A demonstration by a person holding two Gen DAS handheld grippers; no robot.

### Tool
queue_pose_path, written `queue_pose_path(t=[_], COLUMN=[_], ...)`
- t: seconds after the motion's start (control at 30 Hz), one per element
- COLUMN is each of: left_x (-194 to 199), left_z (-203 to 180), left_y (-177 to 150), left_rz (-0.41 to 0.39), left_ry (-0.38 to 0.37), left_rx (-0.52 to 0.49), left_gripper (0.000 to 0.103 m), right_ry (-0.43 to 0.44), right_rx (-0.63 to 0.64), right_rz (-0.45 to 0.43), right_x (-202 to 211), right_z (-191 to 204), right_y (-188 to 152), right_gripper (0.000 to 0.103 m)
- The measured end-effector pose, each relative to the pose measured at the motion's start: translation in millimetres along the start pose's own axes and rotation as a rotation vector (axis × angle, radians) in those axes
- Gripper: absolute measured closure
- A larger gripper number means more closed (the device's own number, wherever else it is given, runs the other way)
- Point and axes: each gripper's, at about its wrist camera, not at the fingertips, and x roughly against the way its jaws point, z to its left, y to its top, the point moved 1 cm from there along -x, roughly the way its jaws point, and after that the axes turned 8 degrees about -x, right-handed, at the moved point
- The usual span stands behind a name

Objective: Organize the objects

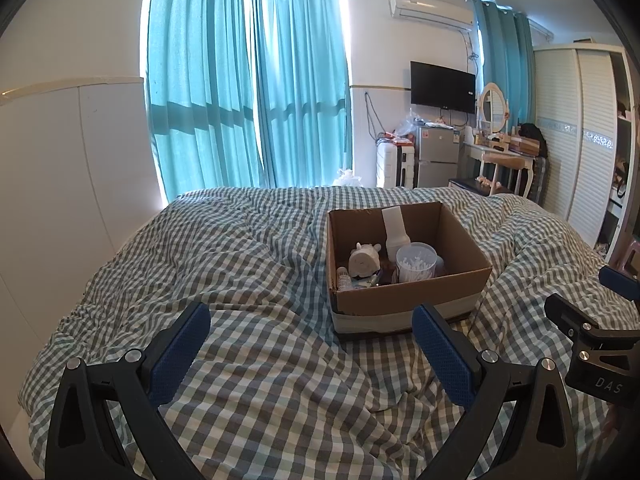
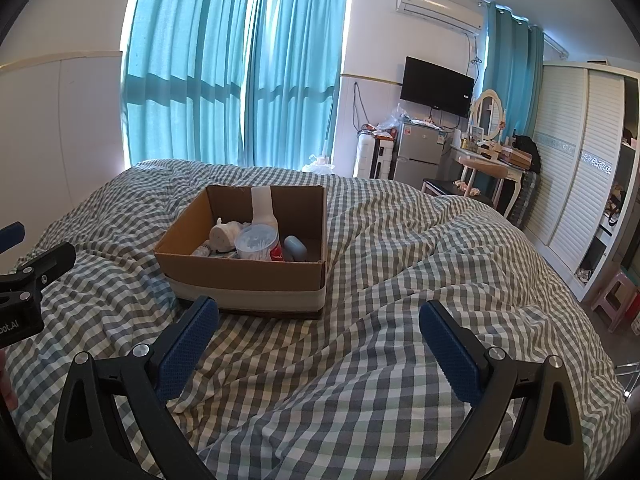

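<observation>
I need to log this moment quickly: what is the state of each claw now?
Left claw: open, holding nothing, above the grey-and-white checked duvet.
Right claw: open, holding nothing, near the brown cardboard box.

"DAS" stands in pale letters on the right gripper (image 1: 600, 312) body at the right edge. The left gripper (image 2: 24, 256) body reads "oot.AI", its start cut off.

One cardboard box (image 1: 404, 292) at 12 o'clock on the bed, with one white bottle (image 1: 394, 228), one cotton-swab tub (image 1: 416, 262) and one little white toy (image 1: 363, 259). Two grippers total.
</observation>
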Motion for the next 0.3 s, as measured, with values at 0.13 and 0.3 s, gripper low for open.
queue_pose_path(t=[0.13, 0.3], left_x=[-0.1, 0.0], left_z=[-1.2, -2.5], left_y=[-0.9, -2.4], left_rz=[-0.002, -0.002], left_ry=[-0.013, 0.024], left_rx=[-0.001, -0.007], left_gripper=[0.000, 0.000], right_ry=[0.001, 0.000], right_rx=[0.000, 0.000], right_rz=[0.001, 0.002], right_x=[-0.1, 0.2], right_z=[0.3, -0.6], right_y=[-1.6, -3.7], right_gripper=[0.002, 0.002])
